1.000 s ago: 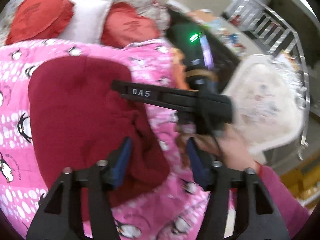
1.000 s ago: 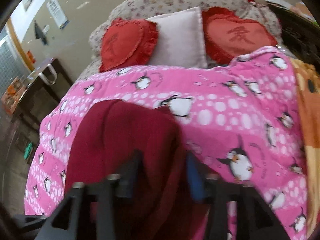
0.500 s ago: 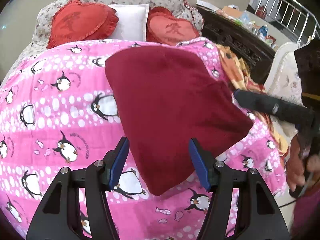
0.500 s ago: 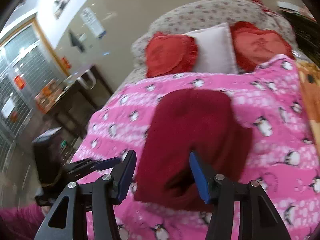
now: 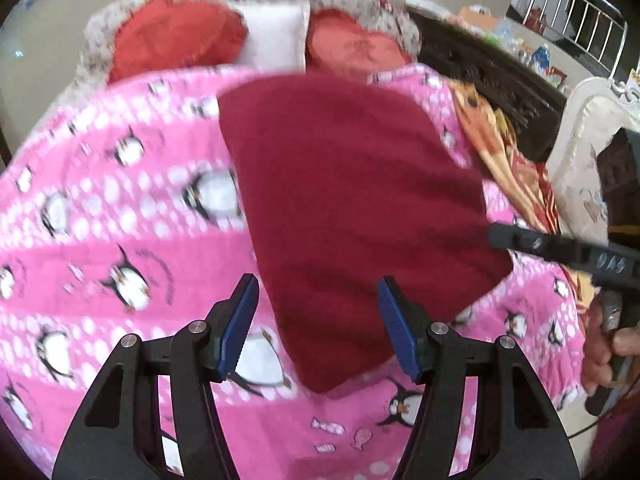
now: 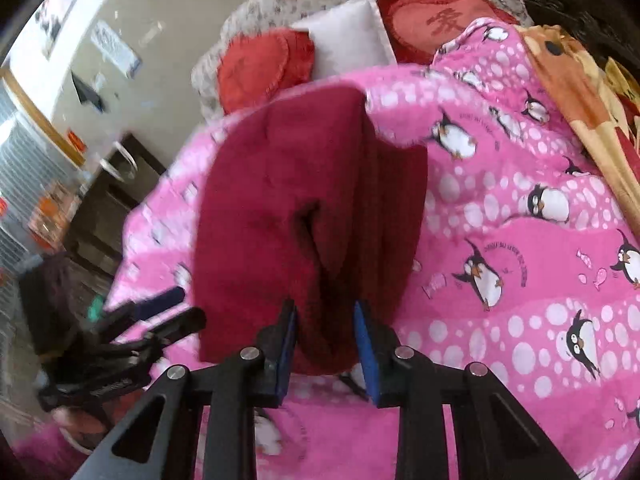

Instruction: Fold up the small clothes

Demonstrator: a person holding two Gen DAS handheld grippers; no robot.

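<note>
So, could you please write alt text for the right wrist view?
The right tongs are closing on the near edge of a dark red garment lying on a pink penguin blanket. Red pillows sit behind; the left tongs appear lower left.

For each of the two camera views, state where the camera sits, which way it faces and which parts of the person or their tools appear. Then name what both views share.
Left wrist: on the left gripper, looking down its open blue-padded fingers at the dark red garment; the right gripper and a hand show at right.
Right wrist: on the right gripper, facing the garment's near edge, jaws closing around a fold; the left gripper shows at left.
Shared: the garment, pink penguin blanket, red heart cushions.
</note>
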